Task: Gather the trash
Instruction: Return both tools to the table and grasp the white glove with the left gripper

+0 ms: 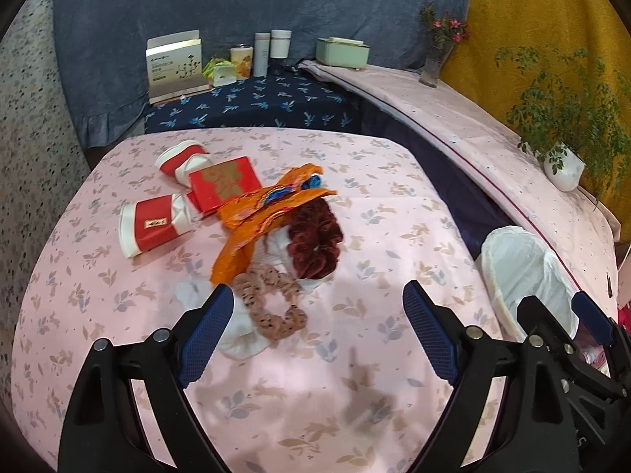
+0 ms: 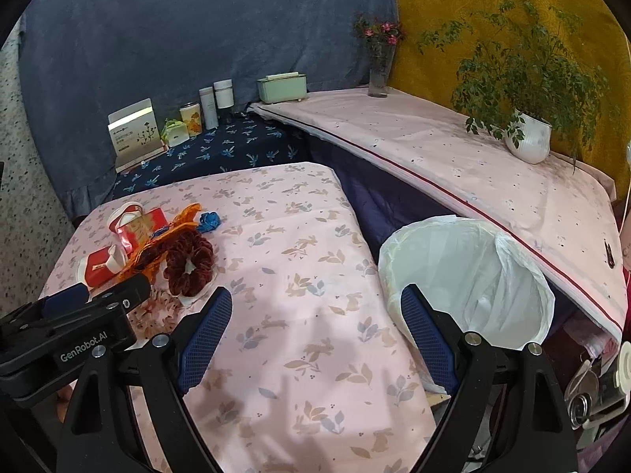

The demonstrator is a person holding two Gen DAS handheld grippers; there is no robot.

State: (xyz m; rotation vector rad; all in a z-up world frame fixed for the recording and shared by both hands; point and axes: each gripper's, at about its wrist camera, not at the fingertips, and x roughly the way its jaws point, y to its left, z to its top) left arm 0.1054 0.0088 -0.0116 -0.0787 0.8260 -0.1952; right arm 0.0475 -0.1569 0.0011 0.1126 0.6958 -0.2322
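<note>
A pile of trash lies on the pink floral table (image 1: pixel 355 374): an orange wrapper (image 1: pixel 252 216), two red-and-white paper cups (image 1: pixel 152 228), a red packet (image 1: pixel 223 185), a dark red scrunchie (image 1: pixel 315 242), a pink spotted scrunchie (image 1: pixel 272 299) and white tissue (image 1: pixel 240 339). My left gripper (image 1: pixel 317 311) is open and empty, just in front of the pink scrunchie. My right gripper (image 2: pixel 315 315) is open and empty, between the pile (image 2: pixel 157 244) and the white-lined trash bin (image 2: pixel 469 280). The bin also shows in the left wrist view (image 1: pixel 524 276).
A dark blue floral table (image 1: pixel 252 102) behind holds a box, tins, bottles and a green tissue box (image 1: pixel 342 52). A pink-covered shelf (image 2: pixel 453 157) on the right carries a flower vase (image 2: pixel 380 67) and a potted plant (image 2: pixel 528 134). Clutter lies on the floor at the right.
</note>
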